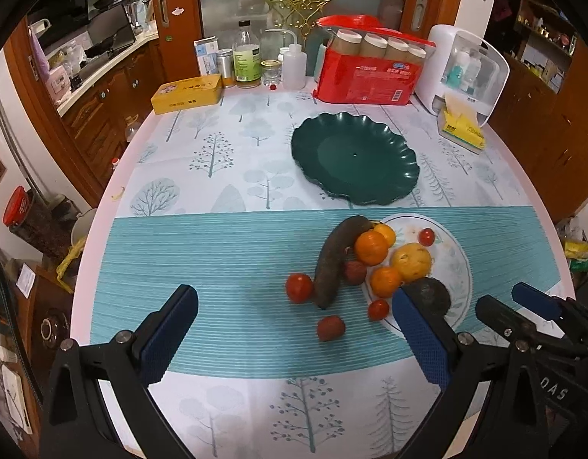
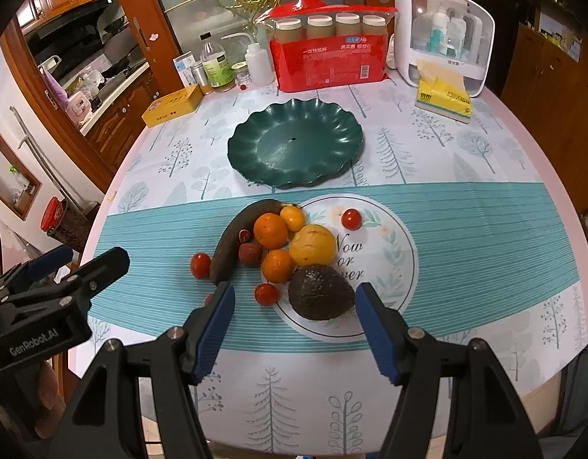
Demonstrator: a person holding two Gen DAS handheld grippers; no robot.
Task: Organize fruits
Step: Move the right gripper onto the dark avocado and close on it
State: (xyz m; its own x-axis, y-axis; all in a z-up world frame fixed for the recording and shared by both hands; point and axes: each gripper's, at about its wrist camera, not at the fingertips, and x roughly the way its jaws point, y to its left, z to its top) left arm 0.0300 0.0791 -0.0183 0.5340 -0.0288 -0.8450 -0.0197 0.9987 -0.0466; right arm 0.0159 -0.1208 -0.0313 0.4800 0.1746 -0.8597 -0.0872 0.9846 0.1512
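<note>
Both tools over near tabletop edge, nothing held. Right gripper (image 2: 294,329): jaws wide apart, avocado (image 2: 320,292) just beyond tips, no contact. Left gripper (image 1: 294,338): jaws apart, above small red fruit (image 1: 331,327). White plate (image 2: 385,264) mid-table w/ oranges (image 2: 271,230), yellow fruit (image 2: 313,244), tomato (image 2: 351,219). Dark banana (image 2: 236,241) against plate's left rim. Green dish (image 2: 294,145) behind, toward far edge, empty.
</note>
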